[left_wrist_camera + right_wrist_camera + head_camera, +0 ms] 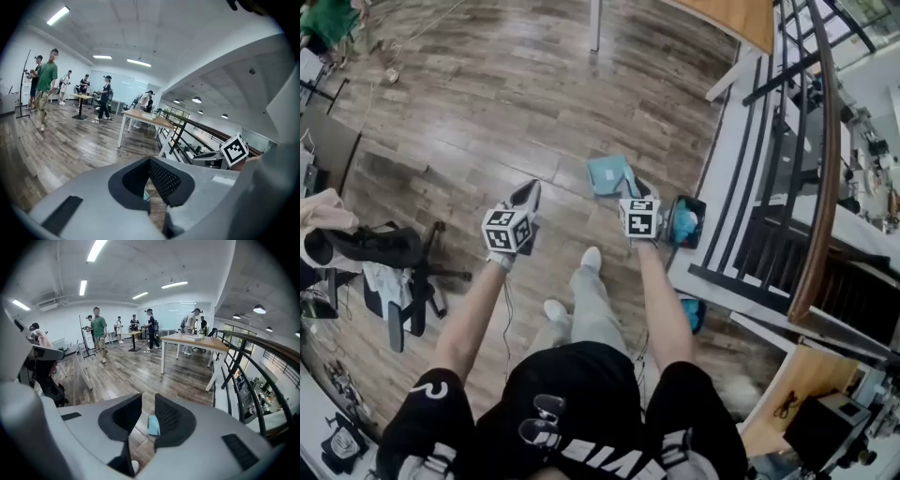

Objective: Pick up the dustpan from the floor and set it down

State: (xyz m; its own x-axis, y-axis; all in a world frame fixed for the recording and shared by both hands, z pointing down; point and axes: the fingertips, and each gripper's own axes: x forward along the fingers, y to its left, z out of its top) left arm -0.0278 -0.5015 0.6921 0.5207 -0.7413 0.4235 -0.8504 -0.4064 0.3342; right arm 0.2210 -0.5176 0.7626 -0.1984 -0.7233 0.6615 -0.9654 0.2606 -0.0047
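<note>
The teal dustpan (607, 174) lies on the wooden floor just ahead of my right gripper (636, 192). In the right gripper view, that gripper (144, 401) has its jaws apart with nothing between the pads. The dustpan (153, 425) shows through the gap, far below. My left gripper (528, 192) hangs to the left of the dustpan at about the same height. Its tips meet in the left gripper view (150, 161) and it holds nothing. A sliver of teal (146, 195) shows below them.
A dark bin with teal contents (685, 221) stands right of the dustpan by the black railing (806, 187). An office chair draped with clothes (394, 272) is at the left. The person's feet (591, 259) are below the grippers. A white table leg (596, 23) stands far ahead.
</note>
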